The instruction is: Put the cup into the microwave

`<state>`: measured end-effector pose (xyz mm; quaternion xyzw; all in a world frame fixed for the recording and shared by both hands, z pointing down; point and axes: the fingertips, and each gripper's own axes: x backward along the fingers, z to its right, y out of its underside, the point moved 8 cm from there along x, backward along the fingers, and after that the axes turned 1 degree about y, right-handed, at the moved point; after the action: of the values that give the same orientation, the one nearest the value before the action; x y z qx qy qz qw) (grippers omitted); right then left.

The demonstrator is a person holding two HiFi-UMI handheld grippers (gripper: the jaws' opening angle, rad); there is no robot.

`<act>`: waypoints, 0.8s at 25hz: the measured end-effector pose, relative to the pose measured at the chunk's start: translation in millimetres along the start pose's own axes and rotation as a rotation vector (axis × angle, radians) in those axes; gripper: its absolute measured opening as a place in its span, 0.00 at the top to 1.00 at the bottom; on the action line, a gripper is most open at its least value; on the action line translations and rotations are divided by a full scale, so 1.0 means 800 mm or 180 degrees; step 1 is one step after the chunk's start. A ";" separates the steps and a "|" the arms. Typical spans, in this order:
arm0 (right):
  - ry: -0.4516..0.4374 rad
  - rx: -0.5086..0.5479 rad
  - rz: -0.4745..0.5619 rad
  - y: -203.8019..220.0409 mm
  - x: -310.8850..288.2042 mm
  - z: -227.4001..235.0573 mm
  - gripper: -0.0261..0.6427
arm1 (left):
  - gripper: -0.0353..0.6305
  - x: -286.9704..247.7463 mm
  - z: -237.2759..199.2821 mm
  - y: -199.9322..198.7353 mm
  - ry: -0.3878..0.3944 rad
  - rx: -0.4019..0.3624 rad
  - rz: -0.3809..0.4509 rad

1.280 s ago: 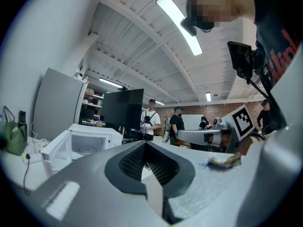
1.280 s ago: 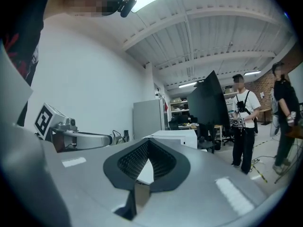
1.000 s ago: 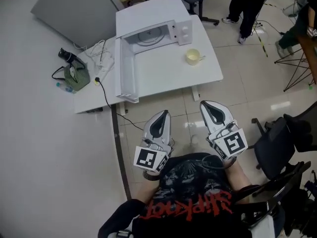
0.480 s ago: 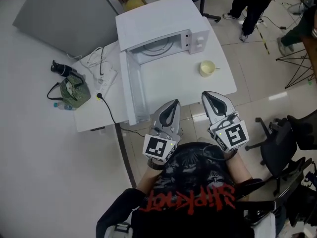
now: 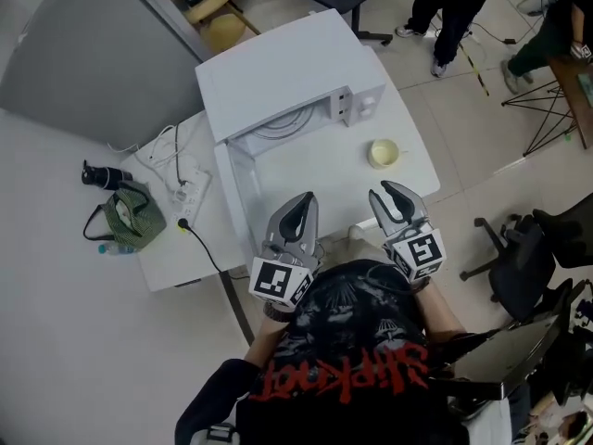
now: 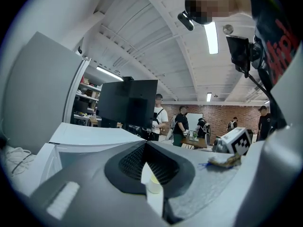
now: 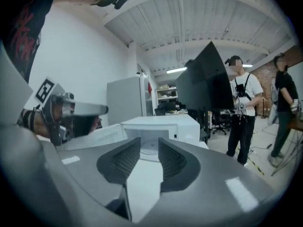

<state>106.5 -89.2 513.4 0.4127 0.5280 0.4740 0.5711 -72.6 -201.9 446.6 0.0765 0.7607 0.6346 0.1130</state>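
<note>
With the cup (image 5: 383,153) standing on the table (image 5: 320,170) right of the open microwave (image 5: 278,68), just beyond your empty right gripper (image 5: 384,193), whose jaws have just been opening but are narrow, spread them wider before you reach, leaving the left gripper (image 5: 301,199) closed on nothing.

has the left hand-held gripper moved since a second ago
Yes: the left hand-held gripper has advanced toward the table; its tip now overlaps the near edge.
</note>
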 end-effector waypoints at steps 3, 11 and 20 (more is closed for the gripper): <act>0.0212 -0.0089 -0.0410 0.075 -0.024 0.045 0.57 | 0.94 -0.011 -0.008 -0.010 -0.0005 -0.0027 0.0056; 0.0687 -0.0455 -0.1303 0.252 -0.115 0.146 0.25 | 0.94 -0.013 -0.022 -0.020 -0.0234 -0.0073 0.0048; 0.0741 -0.0232 -0.1247 0.257 -0.172 0.179 0.24 | 0.94 0.001 -0.027 -0.017 -0.0548 -0.0148 -0.0083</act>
<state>228.3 -176.3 757.3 0.2240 0.6430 0.4173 0.6019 -78.8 -224.7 437.1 0.1182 0.7341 0.6417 0.1879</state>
